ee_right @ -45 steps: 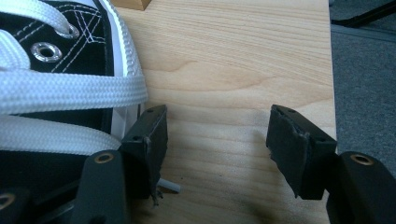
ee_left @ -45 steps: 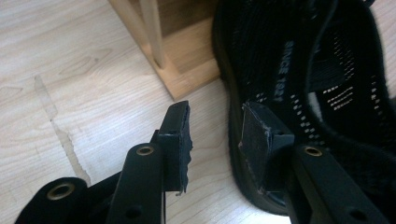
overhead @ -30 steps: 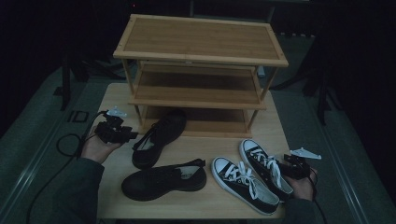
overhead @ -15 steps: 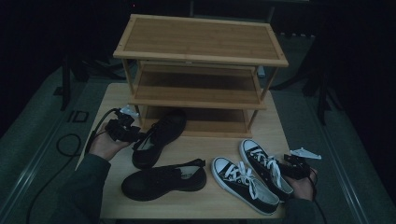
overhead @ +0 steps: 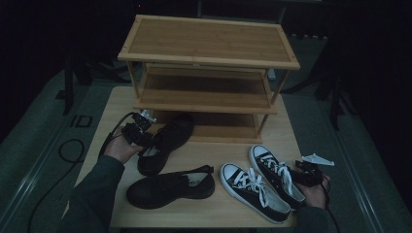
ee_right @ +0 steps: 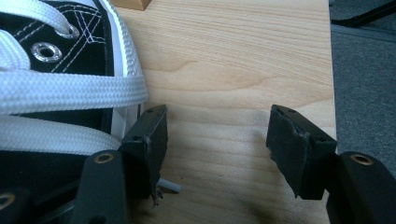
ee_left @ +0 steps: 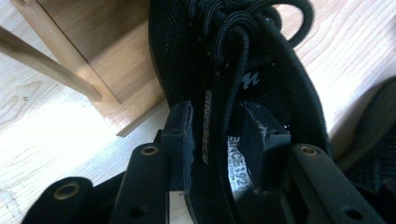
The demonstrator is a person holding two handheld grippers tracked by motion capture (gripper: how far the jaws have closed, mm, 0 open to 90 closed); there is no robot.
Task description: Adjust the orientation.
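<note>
I have the left gripper (overhead: pixel 145 137) at the heel end of the black lace-up shoe (overhead: pixel 166 141), left of centre in the high view. In the left gripper view its jaws straddle the shoe's collar wall, one jaw outside, the other down inside the opening over the printed insole. They have just been closing with that wall between them, but I cannot tell whether the pads already press on it, so I count this as a grip being taken, not yet made.

What the next move turns on is how the shoe lies. Its long axis runs diagonally in the high view, heel at the lower left by my gripper, toe at the upper right, pointing into the bottom tier of the wooden shoe rack (overhead: pixel 209 60) and touching or just under its front edge. The shoe stretches straight away from the claw toward the rack, so I judge a push or lift along that line would carry it in. The left hand is plainly the nearer one.

The right gripper (overhead: pixel 307 174) rests at the lower right of the high view, jaws wide apart over bare table (ee_right: pixel 243 70) in its own view, holding nothing; its left jaw sits just beside the white-laced black sneaker (overhead: pixel 274 174). A second sneaker (overhead: pixel 253 191) and another black shoe (overhead: pixel 170 187) lie along the bottom of the frame.
</note>
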